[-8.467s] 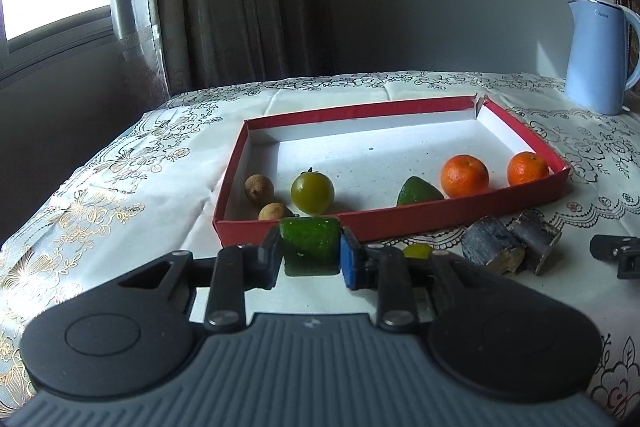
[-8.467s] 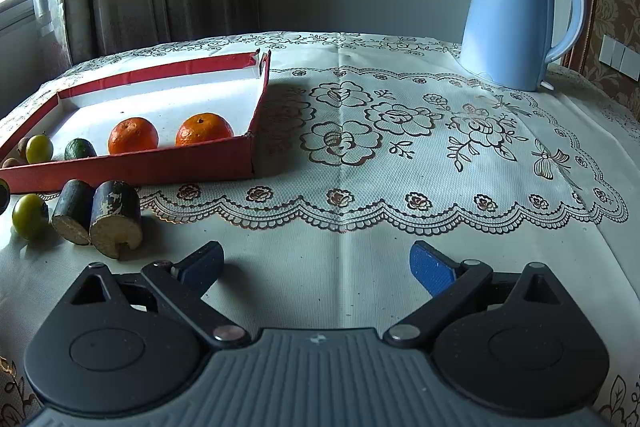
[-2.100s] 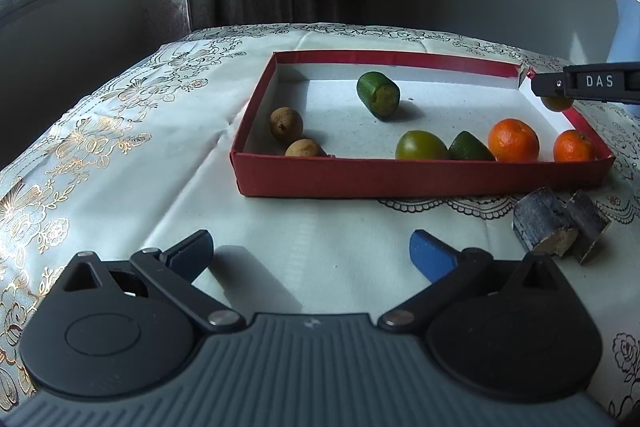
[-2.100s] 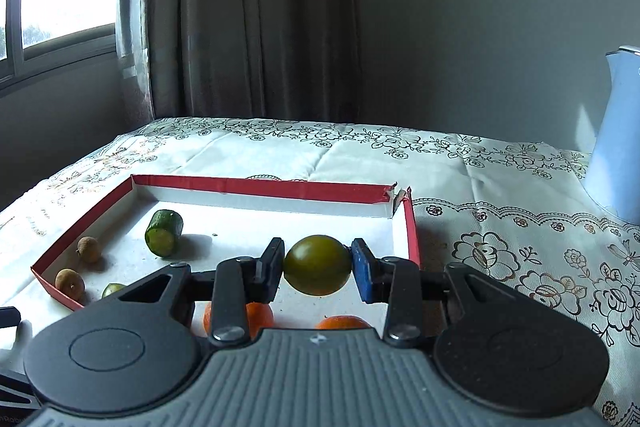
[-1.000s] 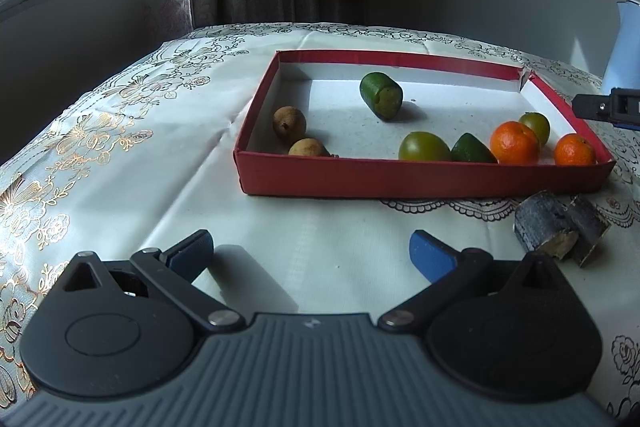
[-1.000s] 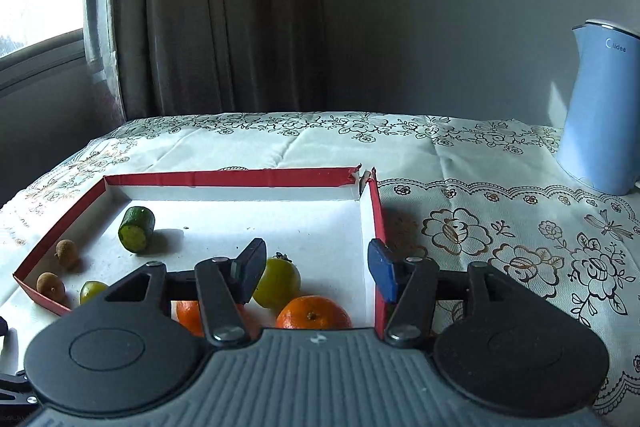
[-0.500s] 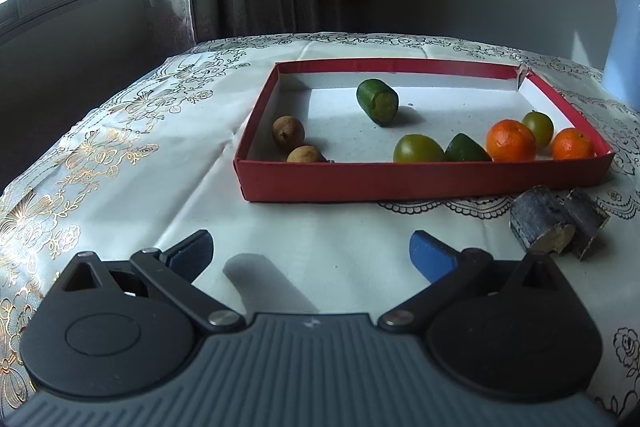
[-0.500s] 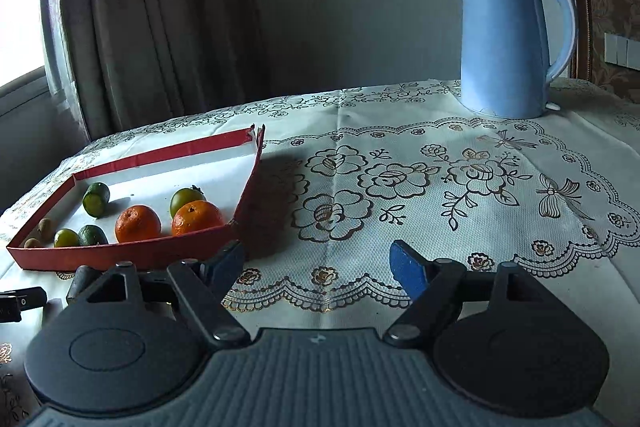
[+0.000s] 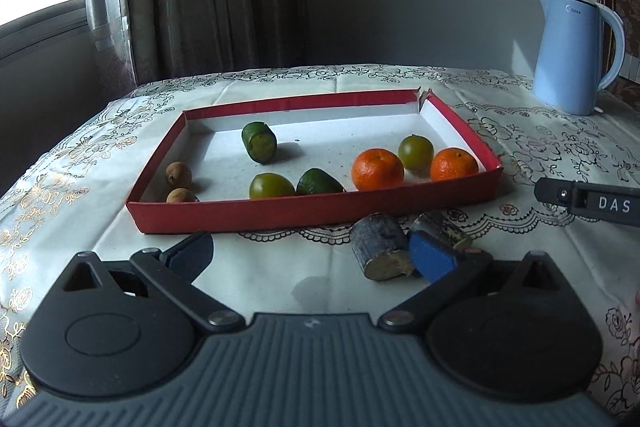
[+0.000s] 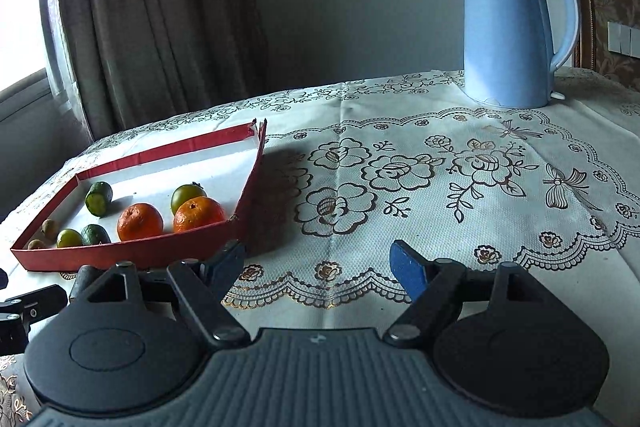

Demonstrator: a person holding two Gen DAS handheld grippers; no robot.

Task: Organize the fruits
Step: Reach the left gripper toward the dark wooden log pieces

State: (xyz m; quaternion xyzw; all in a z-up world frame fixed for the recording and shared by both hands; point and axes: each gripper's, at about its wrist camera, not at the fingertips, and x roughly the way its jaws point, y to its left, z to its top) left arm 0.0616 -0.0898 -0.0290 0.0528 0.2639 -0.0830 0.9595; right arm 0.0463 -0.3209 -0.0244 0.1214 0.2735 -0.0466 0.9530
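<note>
A red-walled tray (image 9: 320, 214) on the tablecloth holds two oranges (image 9: 377, 168), two green round fruits (image 9: 416, 152), a cut cucumber piece (image 9: 259, 142), a dark green avocado-like piece (image 9: 318, 181) and two small brown fruits (image 9: 179, 175). Two dark sugarcane stubs (image 9: 382, 251) lie on the cloth in front of the tray. My left gripper (image 9: 310, 255) is open and empty, its right pad next to the stubs. My right gripper (image 10: 320, 267) is open and empty over bare cloth, right of the tray (image 10: 120, 253); it also shows at the right edge of the left wrist view (image 9: 588, 201).
A light blue electric kettle (image 10: 512, 31) stands at the back right of the table (image 10: 440, 187). Curtains and a window are behind the table on the left. The table edge falls away at the left.
The right gripper has let go of the green fruit, which now sits in the tray beside the oranges, and has drawn back to the right. My left gripper has shifted right toward the stubs.
</note>
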